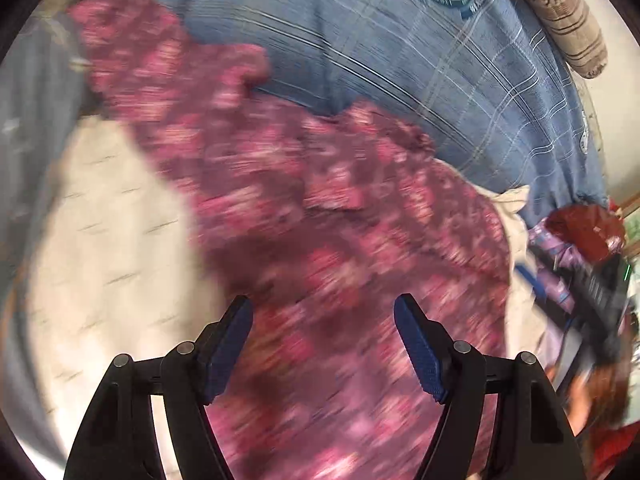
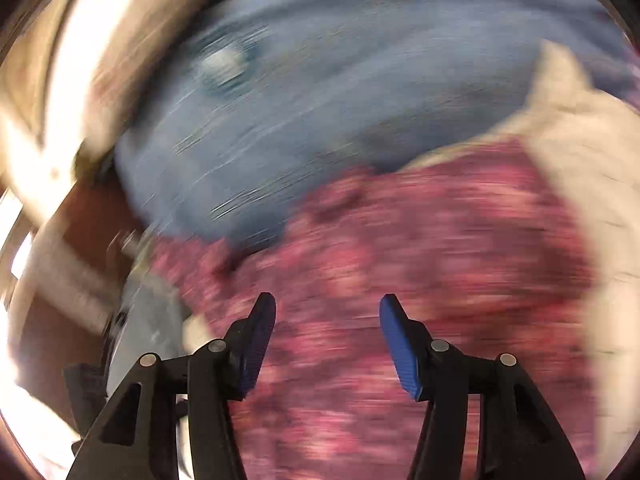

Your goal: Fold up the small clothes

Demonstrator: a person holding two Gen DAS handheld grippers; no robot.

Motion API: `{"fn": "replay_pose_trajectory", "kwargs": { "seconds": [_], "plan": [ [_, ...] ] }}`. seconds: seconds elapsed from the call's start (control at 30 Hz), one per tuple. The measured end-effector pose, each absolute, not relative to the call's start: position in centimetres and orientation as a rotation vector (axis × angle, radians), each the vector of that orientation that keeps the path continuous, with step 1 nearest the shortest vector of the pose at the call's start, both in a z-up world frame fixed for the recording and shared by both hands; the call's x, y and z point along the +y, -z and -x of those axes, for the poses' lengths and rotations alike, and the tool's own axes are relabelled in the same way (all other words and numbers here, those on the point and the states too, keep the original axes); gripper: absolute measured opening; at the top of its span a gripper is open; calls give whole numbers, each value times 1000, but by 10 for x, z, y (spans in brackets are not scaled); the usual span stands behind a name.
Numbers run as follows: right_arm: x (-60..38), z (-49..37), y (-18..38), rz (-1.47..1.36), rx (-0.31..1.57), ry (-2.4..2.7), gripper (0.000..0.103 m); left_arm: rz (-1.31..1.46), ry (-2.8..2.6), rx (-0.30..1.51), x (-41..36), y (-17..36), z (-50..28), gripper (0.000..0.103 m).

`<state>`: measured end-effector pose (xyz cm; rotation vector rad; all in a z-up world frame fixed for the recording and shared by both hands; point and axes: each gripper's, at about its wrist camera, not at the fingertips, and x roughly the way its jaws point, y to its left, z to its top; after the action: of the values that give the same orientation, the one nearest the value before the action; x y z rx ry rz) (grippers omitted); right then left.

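Plainly, both views are smeared, so edges are hard to read. The pink floral garment [image 1: 320, 216] lies rumpled on the cream cloth [image 1: 104, 240], with the blue plaid sheet [image 1: 400, 72] at twelve o'clock. The left gripper [image 1: 323, 340] hangs above it, jaws wide and empty; the right gripper [image 2: 327, 340] is also parted with nothing between its pads. The risk, as I judge it: a pinch made blind could catch the cream cloth beneath, or only one layer, dragging the fold crooked. The bunched flap at one o'clock may spring back.
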<state>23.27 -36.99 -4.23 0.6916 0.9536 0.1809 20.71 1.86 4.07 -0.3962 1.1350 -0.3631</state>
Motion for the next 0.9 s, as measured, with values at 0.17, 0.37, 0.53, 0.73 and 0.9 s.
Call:
{"fn": "replay_pose_trajectory", "kwargs": {
  "seconds": [0.17, 0.37, 0.53, 0.73, 0.9],
  "plan": [
    [-447, -200, 76, -866, 934, -95, 56, 517, 384, 1232, -26, -10, -259, 69],
    [-478, -202, 127, -1076, 964, -119, 56, 642, 331, 1232, -32, 15, -287, 69],
    [-482, -225, 147, -1184, 871, -106, 48, 676, 326, 1205, -28, 4, -307, 6],
    [-468, -232, 113, -1145, 787, -289, 3, 664, 242, 993, 18, -43, -265, 6],
    [-444, -233, 147, -1042, 975, -248, 8, 595, 189, 1175, 23, 7, -265, 6]
  ]
}}
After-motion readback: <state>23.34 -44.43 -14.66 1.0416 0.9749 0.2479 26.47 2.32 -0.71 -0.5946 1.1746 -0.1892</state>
